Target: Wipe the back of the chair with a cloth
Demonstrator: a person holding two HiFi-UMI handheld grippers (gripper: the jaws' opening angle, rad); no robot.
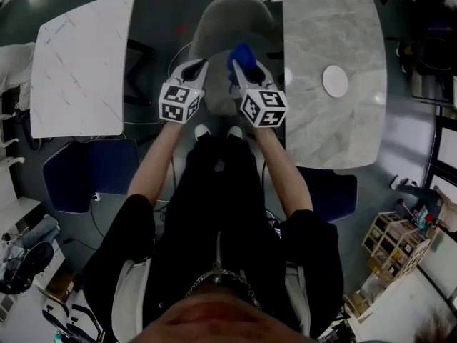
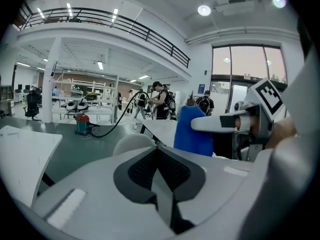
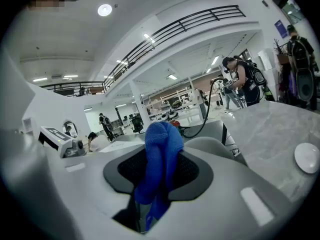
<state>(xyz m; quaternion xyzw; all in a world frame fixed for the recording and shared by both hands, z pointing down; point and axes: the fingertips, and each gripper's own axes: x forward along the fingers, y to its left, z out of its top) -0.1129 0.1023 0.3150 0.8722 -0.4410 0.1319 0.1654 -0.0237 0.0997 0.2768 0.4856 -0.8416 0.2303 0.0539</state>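
Right claw (image 3: 154,186) clamped on the blue cloth (image 3: 159,149), left claw (image 2: 162,184) closed on nothing beside it, I see the grey chair (image 1: 228,23) just ahead of both, its right side hidden by the marble table (image 1: 343,131).

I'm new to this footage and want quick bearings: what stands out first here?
A bright blue cloth is pinched in the right gripper, held by the grey chair in front of the person. Beside it, the left gripper is shut and empty. A marble table bearing a white disc stands at the right.
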